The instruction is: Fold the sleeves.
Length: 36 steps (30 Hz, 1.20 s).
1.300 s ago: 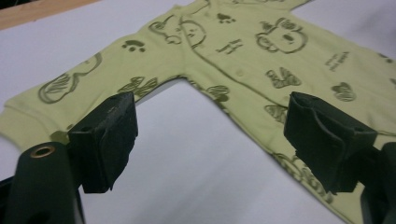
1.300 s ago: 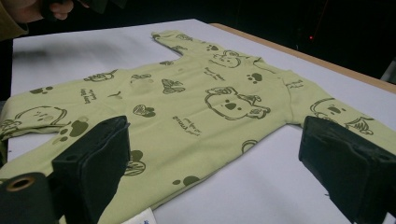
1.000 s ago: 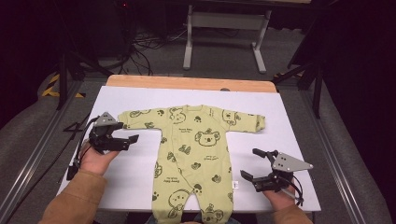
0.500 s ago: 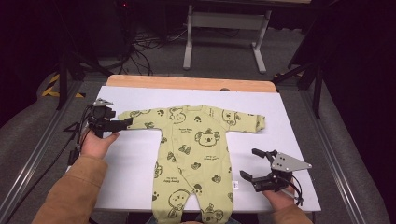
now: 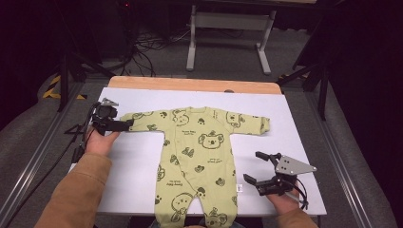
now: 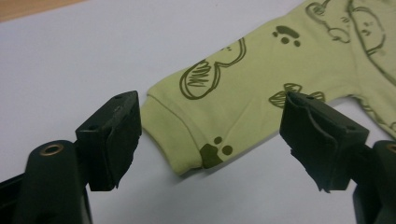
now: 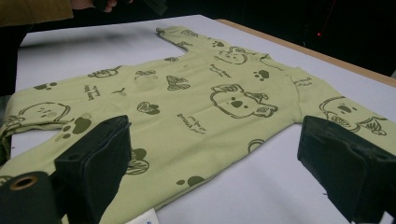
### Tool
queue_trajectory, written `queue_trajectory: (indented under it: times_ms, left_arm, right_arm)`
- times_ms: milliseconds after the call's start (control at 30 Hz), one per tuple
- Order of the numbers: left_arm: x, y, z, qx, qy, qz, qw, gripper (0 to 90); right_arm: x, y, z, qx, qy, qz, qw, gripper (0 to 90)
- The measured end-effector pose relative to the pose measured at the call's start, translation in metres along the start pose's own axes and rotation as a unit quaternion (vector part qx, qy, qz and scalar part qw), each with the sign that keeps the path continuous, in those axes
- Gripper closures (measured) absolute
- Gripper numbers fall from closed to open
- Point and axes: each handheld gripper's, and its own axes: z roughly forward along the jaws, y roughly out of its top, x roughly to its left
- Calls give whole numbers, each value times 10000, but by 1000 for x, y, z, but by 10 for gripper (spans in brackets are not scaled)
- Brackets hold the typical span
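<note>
Green cotton, one romper (image 5: pixel 199 161), lies flat on the white table (image 5: pixel 294 123), legs near me, neck far. Near right, my right gripper (image 5: pixel 259 168) waits wide and empty beside its hem. Farther left, my left gripper (image 6: pixel 210 135) straddles the sleeve cuff (image 6: pixel 175 137), pads apart, untouching; that sleeve runs rightward. Two grippers, two sleeves.
</note>
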Motion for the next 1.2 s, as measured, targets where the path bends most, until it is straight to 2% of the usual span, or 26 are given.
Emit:
queue_trajectory:
  times_ms: [100, 167, 267, 433, 533, 600, 667, 833, 967, 1100, 1200]
  left_arm:
    - [4, 1, 7, 148, 122, -373, 9991, 231]
    - [4, 1, 10, 185, 240, -490, 9983, 253]
    - [6, 1, 16, 253, 543, -719, 9956, 295]
    - [11, -1, 24, 379, 731, -936, 9922, 341]
    - [14, -2, 25, 415, 610, -1022, 9920, 403]
    - [14, -3, 26, 476, 542, -1082, 9915, 406]
    - [13, -4, 28, 541, 537, -1059, 9915, 403]
    - [16, -6, 30, 706, 462, -1261, 9884, 421]
    - [17, -6, 30, 842, 324, -1379, 9863, 453]
    - [16, -5, 30, 866, 281, -1348, 9867, 484]
    - [12, -4, 30, 930, 149, -1357, 9863, 629]
  right_arm:
    - [0, 0, 0, -1, 13, -8, 10000, 106]
    - [1, 0, 0, -4, 25, -4, 10000, 106]
    - [1, 0, 0, 5, 36, -1, 10000, 106]
    - [1, 0, 0, 7, 50, -9, 10000, 108]
    - [1, 0, 0, 4, 58, -14, 10000, 109]
    - [1, 0, 0, 3, 60, -10, 10000, 109]
    - [1, 0, 0, 3, 64, -10, 10000, 109]
    - [2, 0, 0, -4, 79, -4, 10000, 110]
    - [2, 0, 0, 13, 69, -9, 10000, 110]
    - [2, 0, 0, 3, 82, -10, 10000, 110]
    - [2, 0, 0, 12, 73, -9, 10000, 110]
